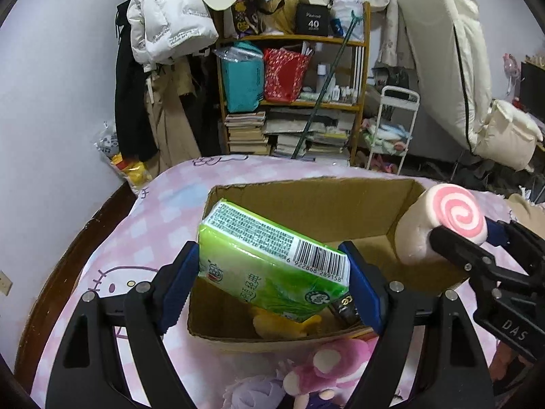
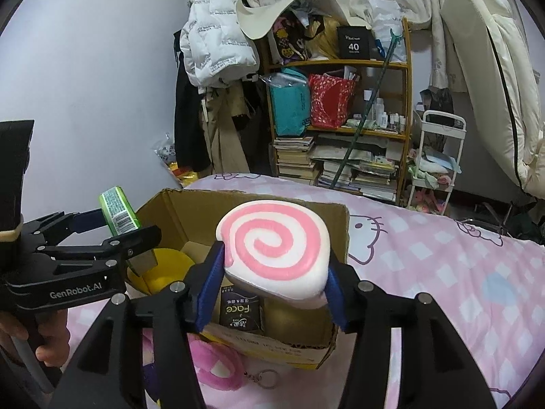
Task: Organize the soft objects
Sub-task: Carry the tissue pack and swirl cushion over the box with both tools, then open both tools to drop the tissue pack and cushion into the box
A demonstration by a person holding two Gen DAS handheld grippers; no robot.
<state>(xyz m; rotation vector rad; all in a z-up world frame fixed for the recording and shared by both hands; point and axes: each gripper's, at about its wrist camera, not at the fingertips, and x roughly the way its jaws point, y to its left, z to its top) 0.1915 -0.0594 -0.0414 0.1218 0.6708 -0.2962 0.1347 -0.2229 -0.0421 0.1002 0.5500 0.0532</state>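
Observation:
My left gripper (image 1: 272, 276) is shut on a green tissue pack (image 1: 269, 266) and holds it tilted over the open cardboard box (image 1: 306, 201). My right gripper (image 2: 276, 283) is shut on a pink-and-white swirl squishy roll (image 2: 276, 245), held above the box's (image 2: 340, 225) right side. The roll also shows in the left wrist view (image 1: 442, 225), and the tissue pack in the right wrist view (image 2: 119, 211). Inside the box lie a yellow soft item (image 2: 163, 272), a dark "Face" packet (image 2: 242, 310) and a gold item (image 2: 289, 320).
The box stands on a round table with a pink Hello Kitty cloth (image 2: 442, 272). A pink plush (image 1: 333, 364) and a purple plush (image 1: 255, 392) lie in front of the box. A keyring (image 2: 265, 378) lies nearby. A cluttered shelf (image 1: 293, 95) stands behind.

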